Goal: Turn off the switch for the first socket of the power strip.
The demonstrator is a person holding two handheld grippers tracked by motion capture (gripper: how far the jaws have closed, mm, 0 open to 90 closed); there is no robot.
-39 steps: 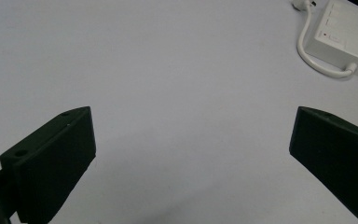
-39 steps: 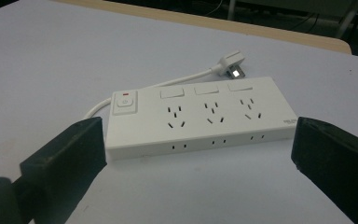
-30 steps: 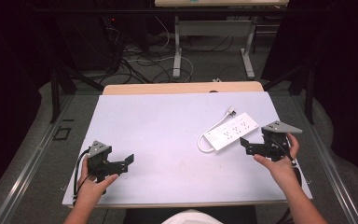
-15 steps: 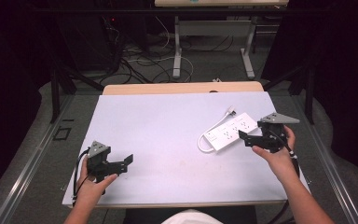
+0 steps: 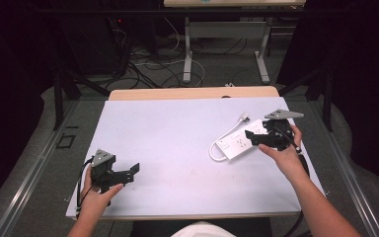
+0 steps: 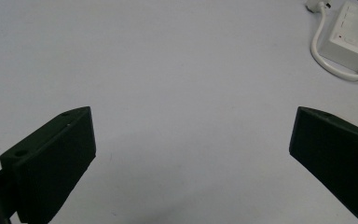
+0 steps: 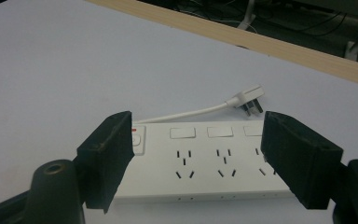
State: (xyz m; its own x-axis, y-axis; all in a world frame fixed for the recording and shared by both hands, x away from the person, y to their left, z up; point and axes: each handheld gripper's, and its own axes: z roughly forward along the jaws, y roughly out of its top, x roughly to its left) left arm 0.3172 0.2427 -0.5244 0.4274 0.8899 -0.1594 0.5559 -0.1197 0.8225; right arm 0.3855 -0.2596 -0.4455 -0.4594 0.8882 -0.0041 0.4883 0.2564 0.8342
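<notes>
right gripper [image 5: 252, 136] has moved over power strip [image 5: 242, 140], jaws spread | left gripper [image 5: 128, 173] spread, idle | grasp likely next

White power strip [image 7: 205, 161] with red switch, black grippers.

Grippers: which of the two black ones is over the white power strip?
The right gripper, jaws open above the white power strip. The left gripper hangs over bare white tabletop.
</notes>
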